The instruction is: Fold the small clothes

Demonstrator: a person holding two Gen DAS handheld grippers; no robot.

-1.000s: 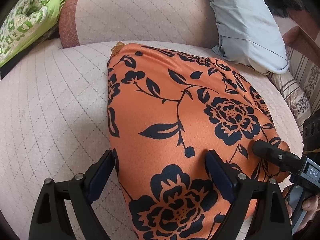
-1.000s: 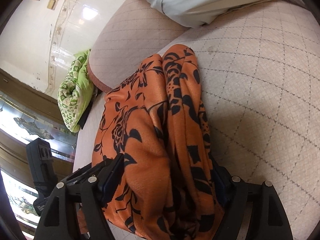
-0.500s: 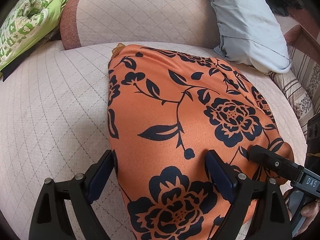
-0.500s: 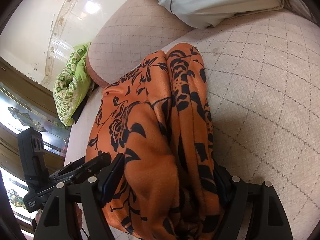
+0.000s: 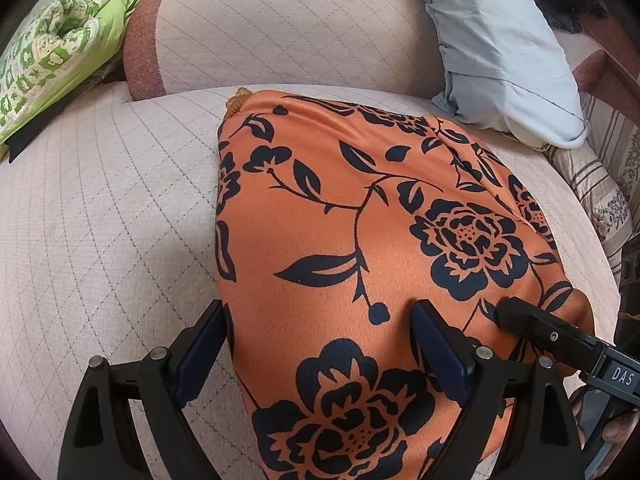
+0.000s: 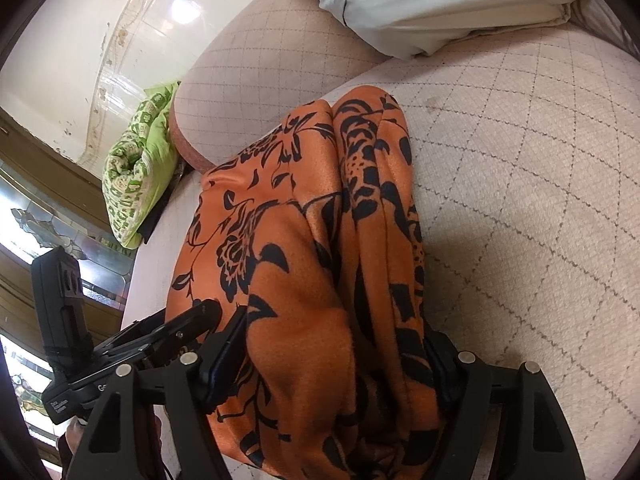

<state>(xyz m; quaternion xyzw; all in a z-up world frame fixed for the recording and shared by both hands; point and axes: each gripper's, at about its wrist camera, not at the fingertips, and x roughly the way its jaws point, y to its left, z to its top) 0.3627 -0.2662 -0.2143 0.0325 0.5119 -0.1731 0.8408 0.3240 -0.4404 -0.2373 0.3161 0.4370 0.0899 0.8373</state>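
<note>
An orange garment [image 5: 360, 240] with a black flower print lay folded on a quilted beige sofa seat [image 5: 100, 220], its far end close to the backrest [image 5: 280, 32]. The left tool [image 5: 320, 344] stood spread across the garment's near left edge. The right tool [image 6: 332, 352] was also spread, bunched cloth filling the gap between its fingers. A pale blue pillow [image 5: 500, 48] lay at the seat's far right corner, a green patterned cloth [image 5: 60, 52] at the far left.
</note>
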